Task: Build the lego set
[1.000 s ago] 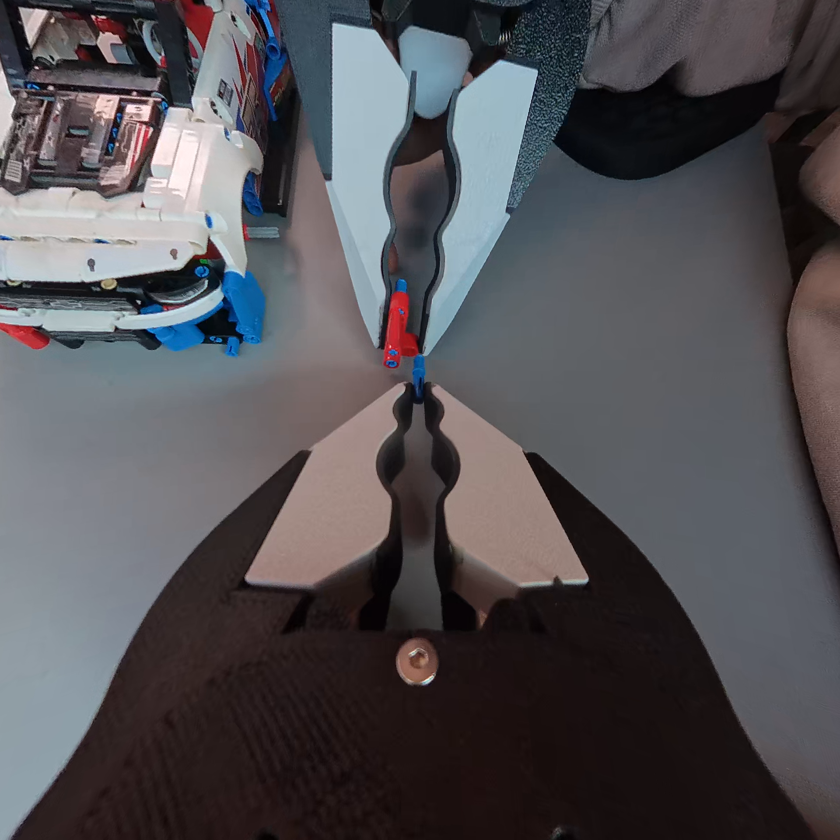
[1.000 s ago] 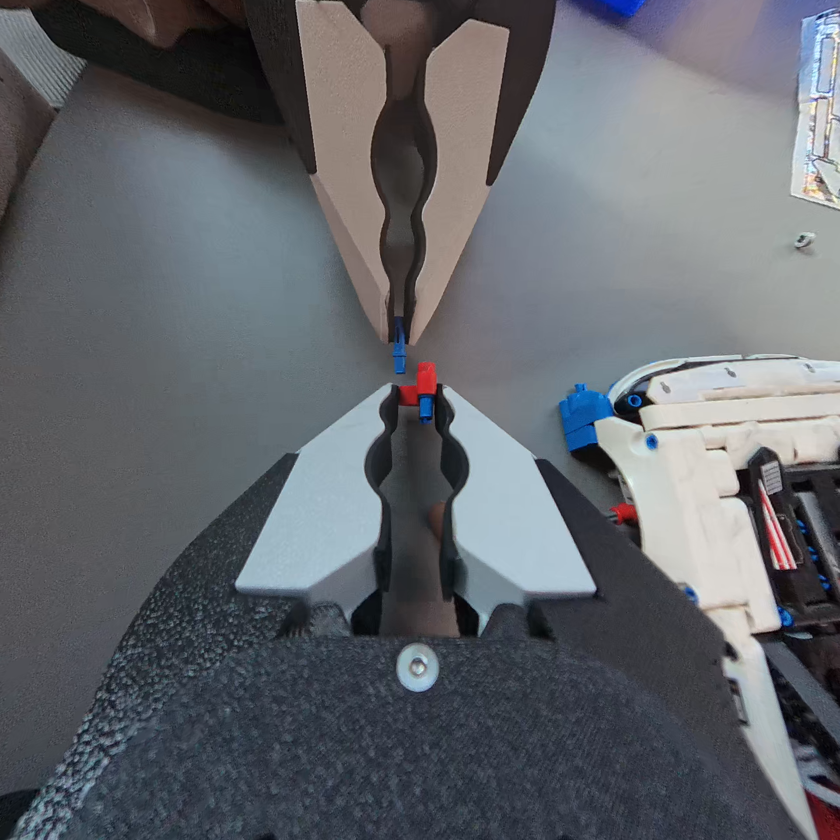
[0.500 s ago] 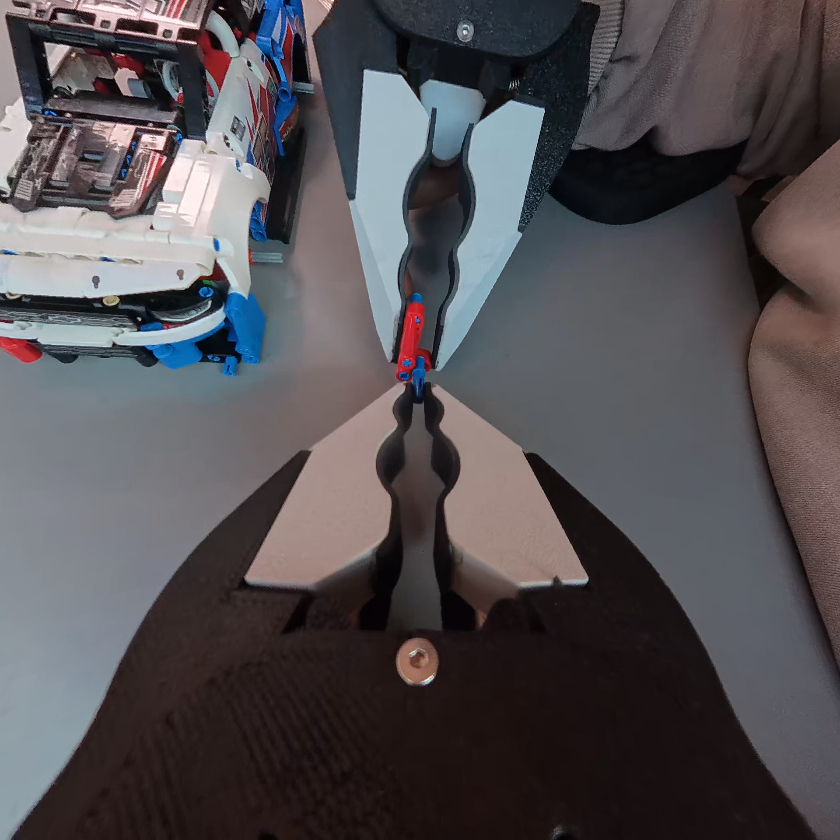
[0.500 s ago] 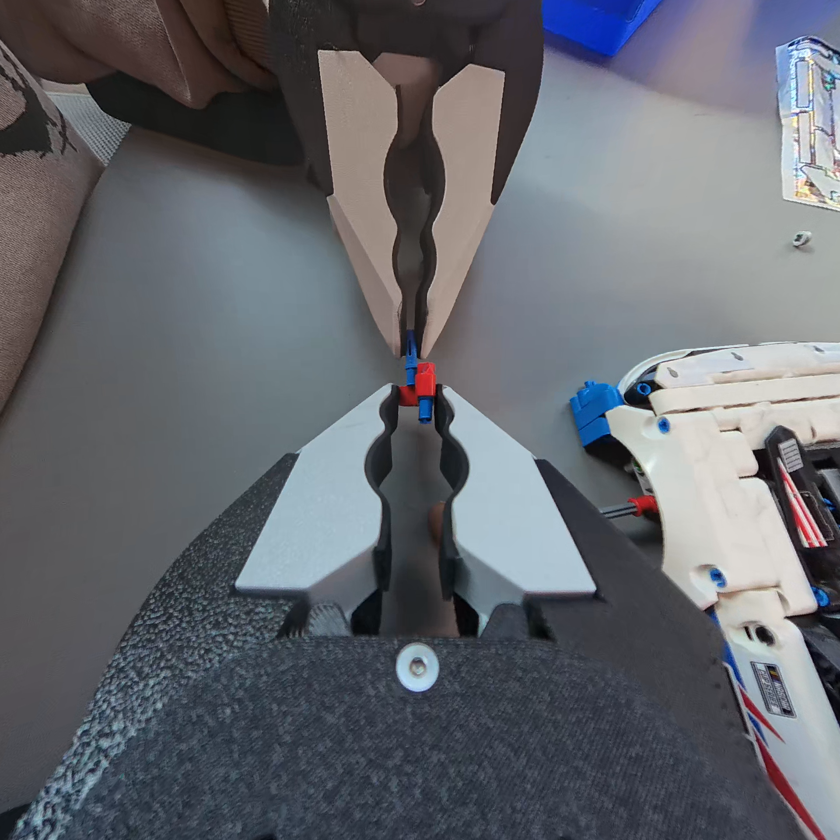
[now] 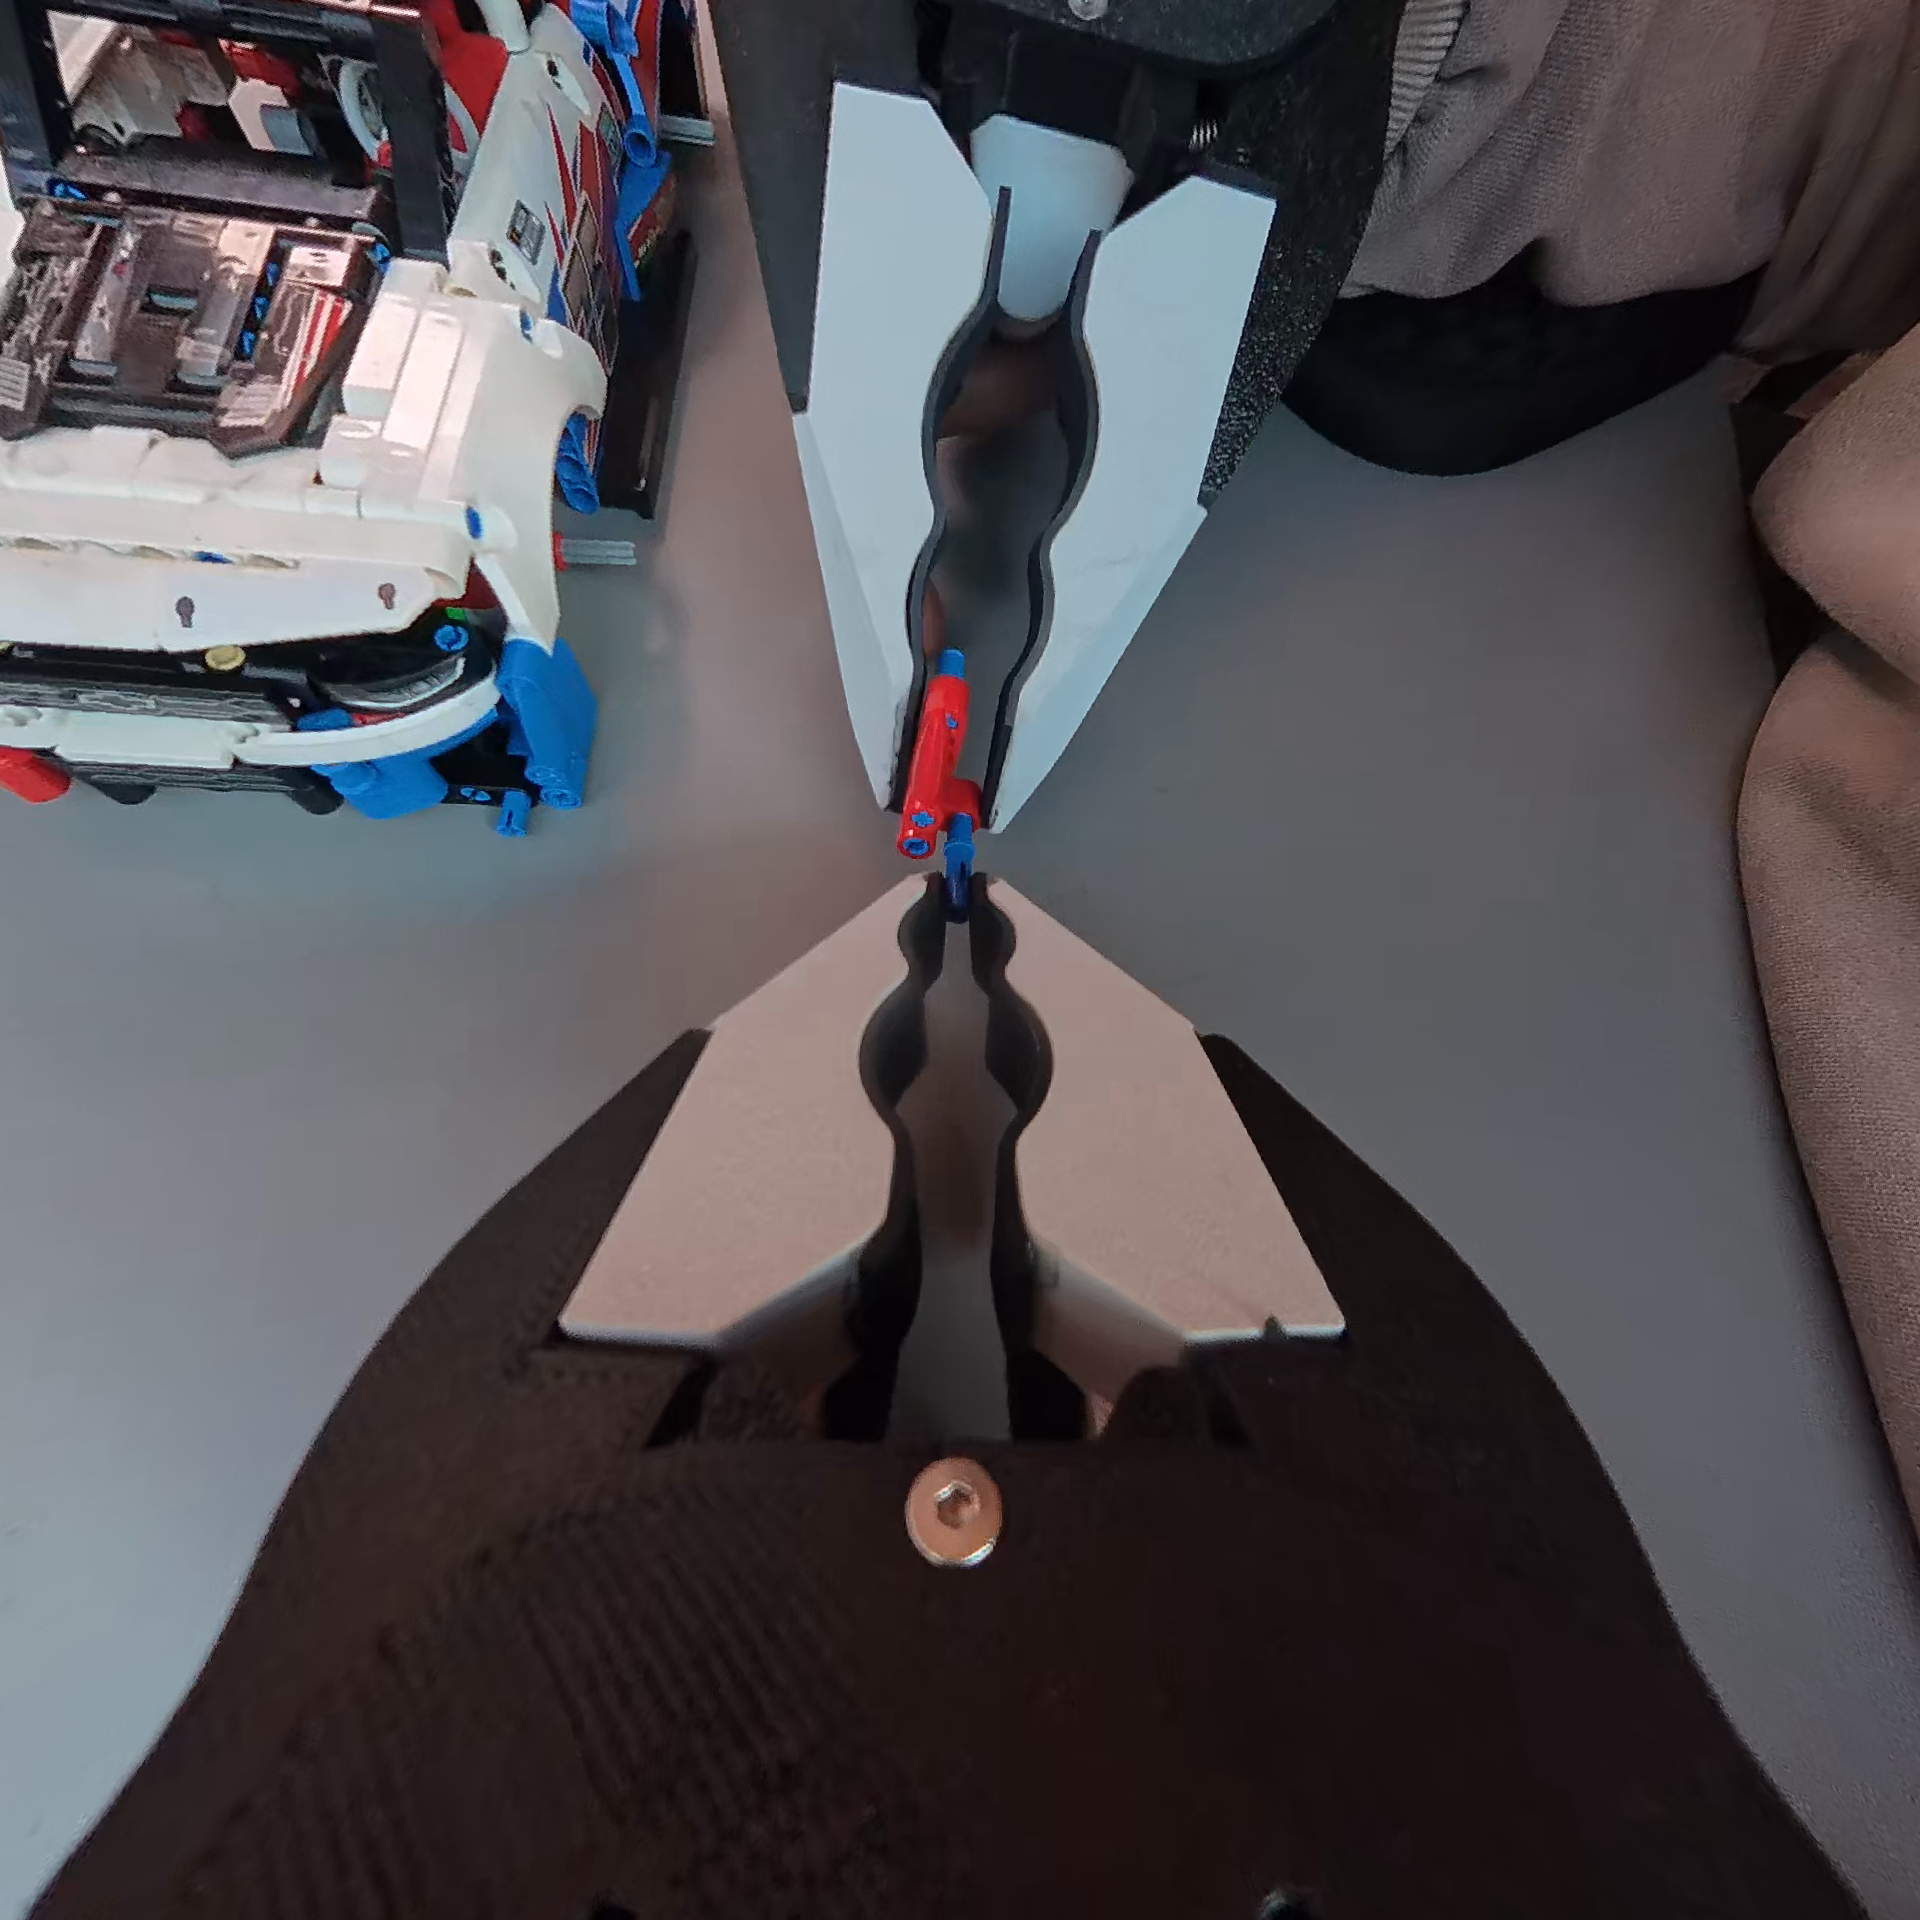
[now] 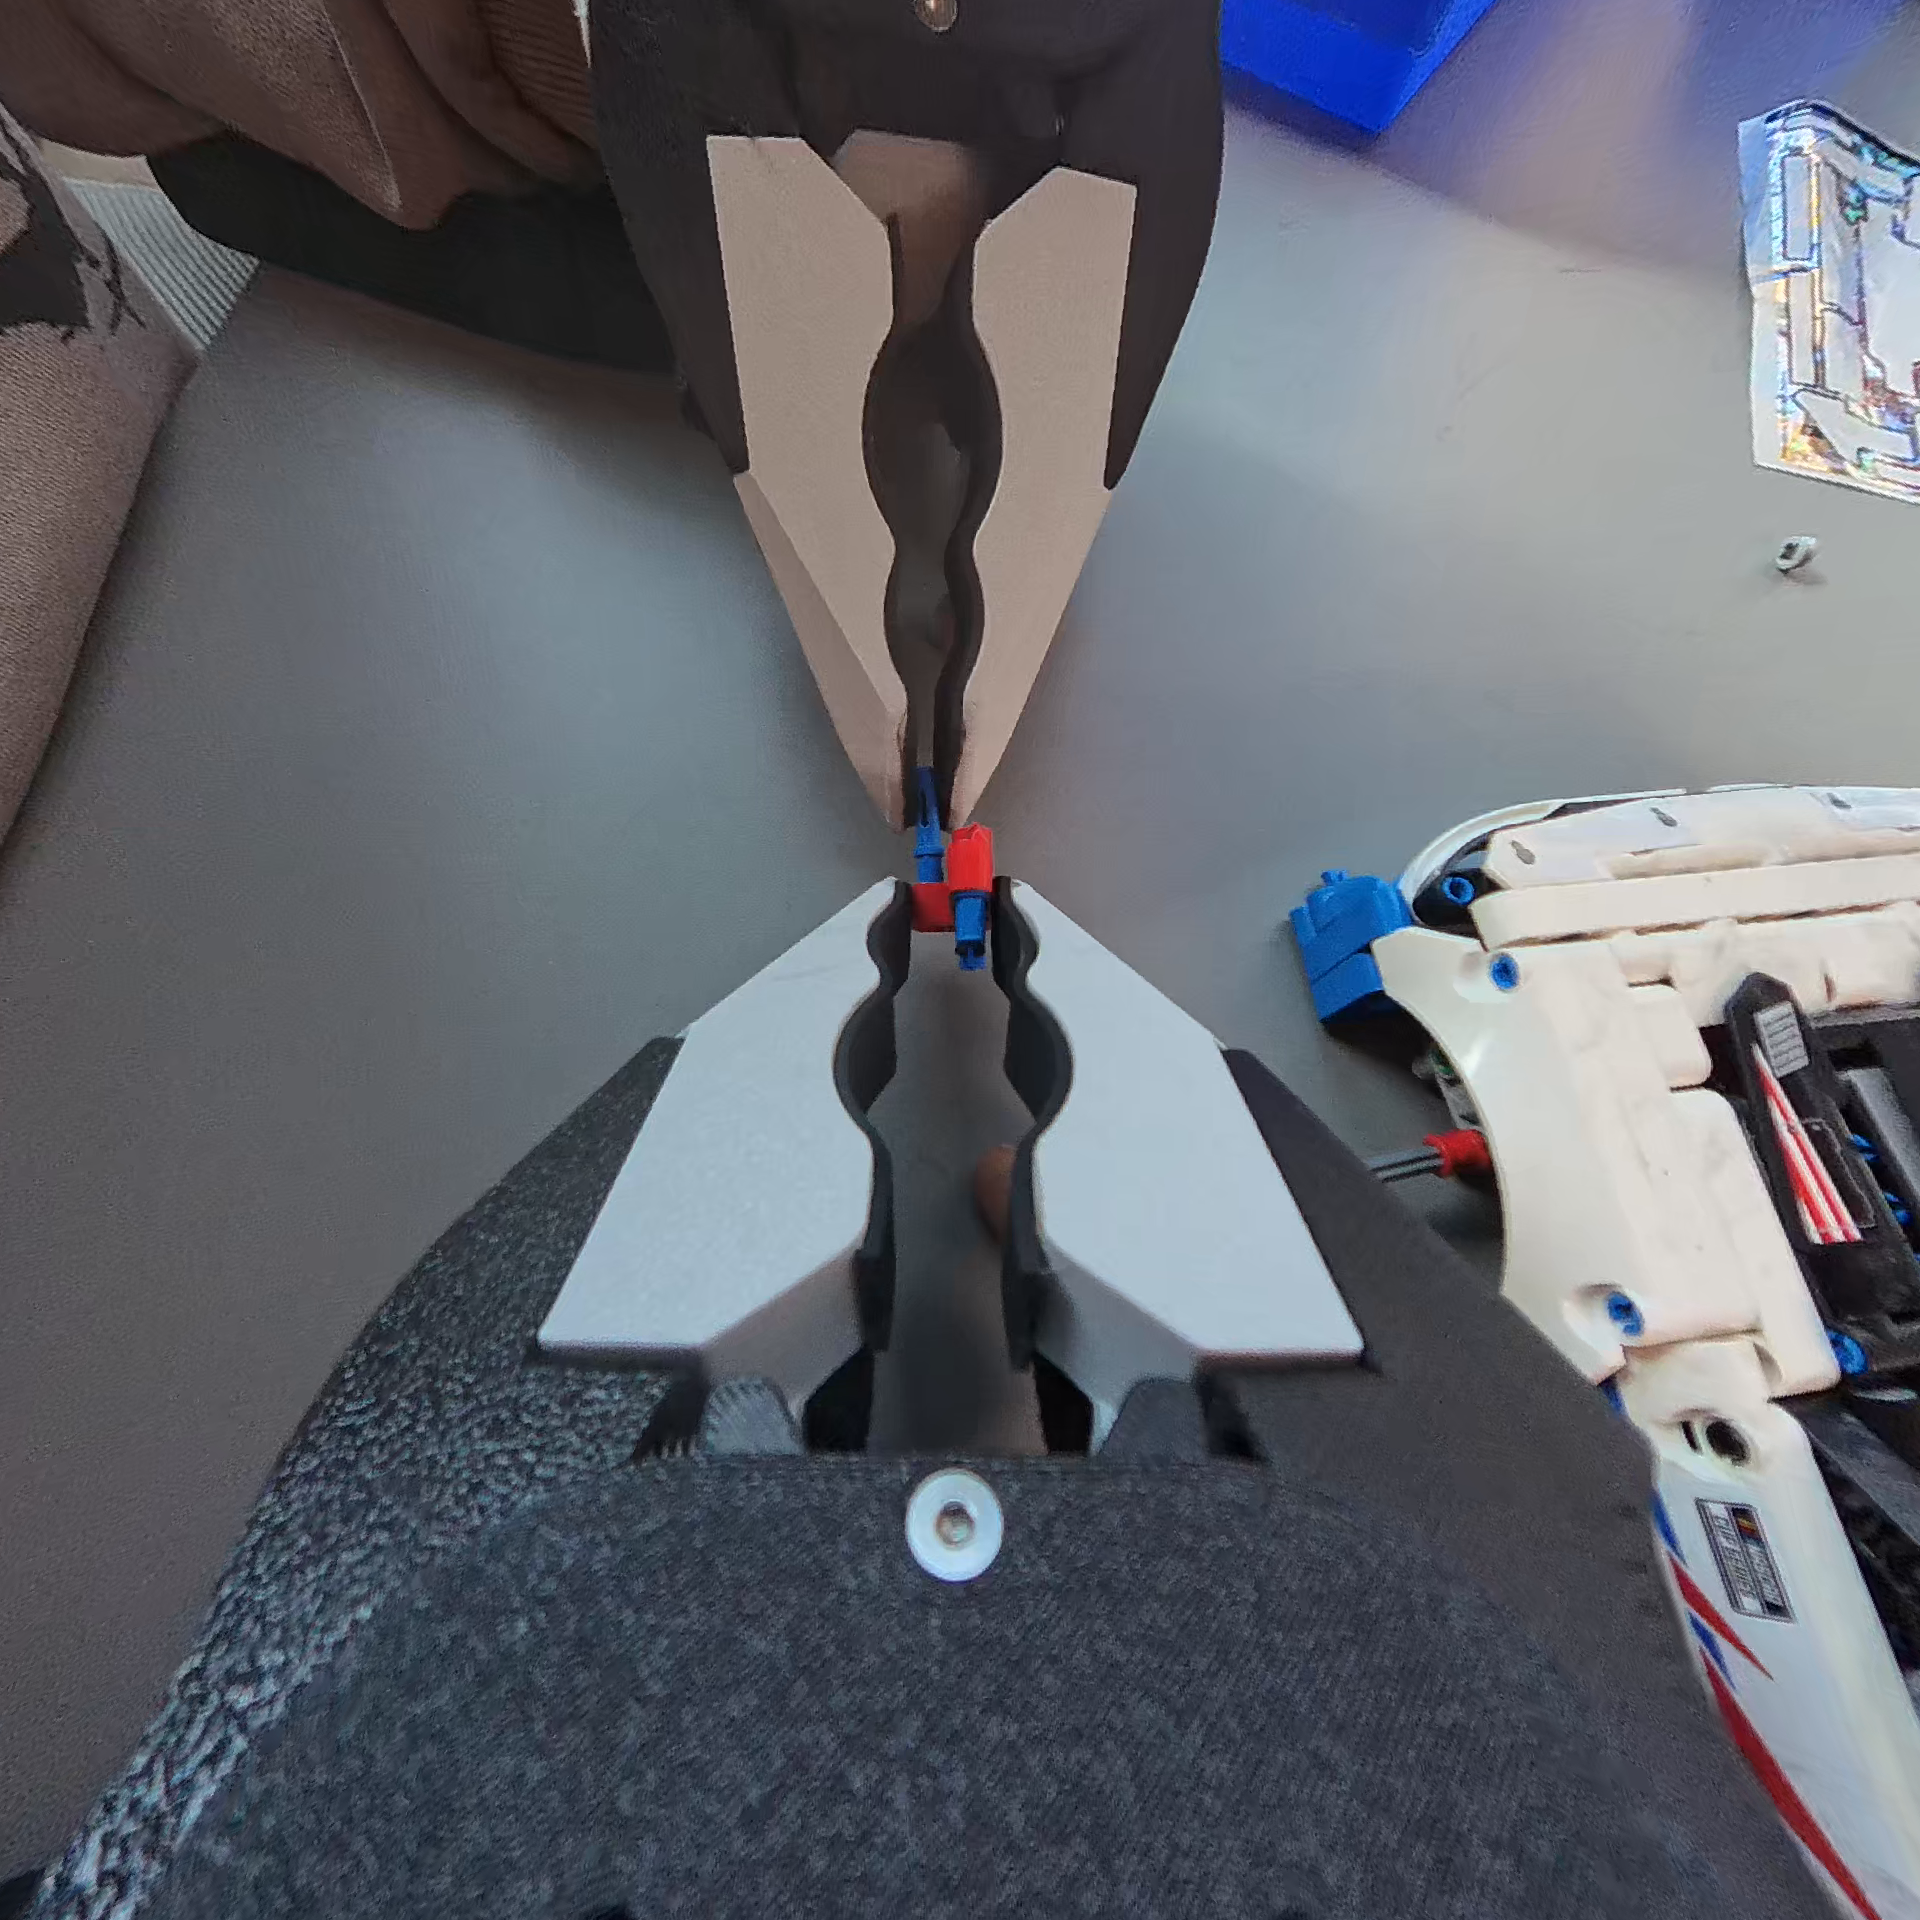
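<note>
Left wrist view: the left gripper (image 5: 957,902), with beige fingers on a black body, is pressed together on a small blue plastic pin (image 5: 958,865) at its very tips. Just beyond it, nose to nose, the right gripper (image 5: 940,805) with white fingers pinches a small red plastic connector (image 5: 938,758). The pin's free end touches the connector, or is just beside it; I cannot tell if it is already seated. The half-built white, blue and black car model (image 5: 281,468) stands well apart from the connector, on the grey table (image 5: 312,1039).

Right wrist view: the right gripper (image 6: 951,902) is clamped on the red connector (image 6: 948,883), which already carries another short blue pin (image 6: 968,928). The left gripper (image 6: 928,805) holds its blue pin (image 6: 926,821) just beside the connector's red top.

Both parts are probably very light, stiff and smooth, so they can twist or slip out of the tips. I think it is better to grip the connector on its flat sides and the pin on its rear half, leaving the front end free.
</note>
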Demonstrator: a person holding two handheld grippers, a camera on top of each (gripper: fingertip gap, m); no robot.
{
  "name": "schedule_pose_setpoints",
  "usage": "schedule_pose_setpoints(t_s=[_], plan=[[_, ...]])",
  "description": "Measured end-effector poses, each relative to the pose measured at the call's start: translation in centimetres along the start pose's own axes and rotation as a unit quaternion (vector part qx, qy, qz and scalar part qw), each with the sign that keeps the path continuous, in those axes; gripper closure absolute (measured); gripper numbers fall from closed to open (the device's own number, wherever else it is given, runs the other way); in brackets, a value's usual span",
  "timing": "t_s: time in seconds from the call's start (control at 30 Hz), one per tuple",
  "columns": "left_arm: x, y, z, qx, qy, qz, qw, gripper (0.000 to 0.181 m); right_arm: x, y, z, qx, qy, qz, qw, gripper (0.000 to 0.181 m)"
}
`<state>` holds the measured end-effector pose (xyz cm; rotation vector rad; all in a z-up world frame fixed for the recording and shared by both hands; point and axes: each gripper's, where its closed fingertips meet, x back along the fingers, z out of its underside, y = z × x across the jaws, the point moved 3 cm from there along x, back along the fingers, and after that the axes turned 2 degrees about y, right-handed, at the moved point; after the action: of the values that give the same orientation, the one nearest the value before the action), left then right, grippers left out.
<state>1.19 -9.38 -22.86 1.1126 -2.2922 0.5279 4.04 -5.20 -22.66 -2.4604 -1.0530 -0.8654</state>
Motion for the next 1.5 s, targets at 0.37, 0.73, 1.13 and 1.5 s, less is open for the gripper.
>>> schedule_pose_setpoints(t_s=[0.37, 0.73, 1.13, 1.5], plan=[[0.9, -0.3, -1.6, -0.016, -0.075, 0.01, 0.997, 0.179, 1.2, 0.0, -1.1, -0.055, -0.084, -0.02, 0.995, 0.169], [4.8, -0.2, -6.0, 0.065, -0.288, 0.061, 0.953, 0.179, 5.2, -0.9, -5.1, -0.101, -0.291, -0.021, 0.951, 0.169], [3.4, 0.3, -4.4, 0.142, -0.208, 0.072, 0.965, 0.179, 3.7, -0.6, -3.6, 0.031, -0.18, 0.089, 0.979, 0.169], [3.2, 1.8, -4.1, 0.313, -0.247, 0.107, 0.911, 0.179, 3.6, -1.5, -3.9, 0.07, -0.16, 0.203, 0.964, 0.169]])
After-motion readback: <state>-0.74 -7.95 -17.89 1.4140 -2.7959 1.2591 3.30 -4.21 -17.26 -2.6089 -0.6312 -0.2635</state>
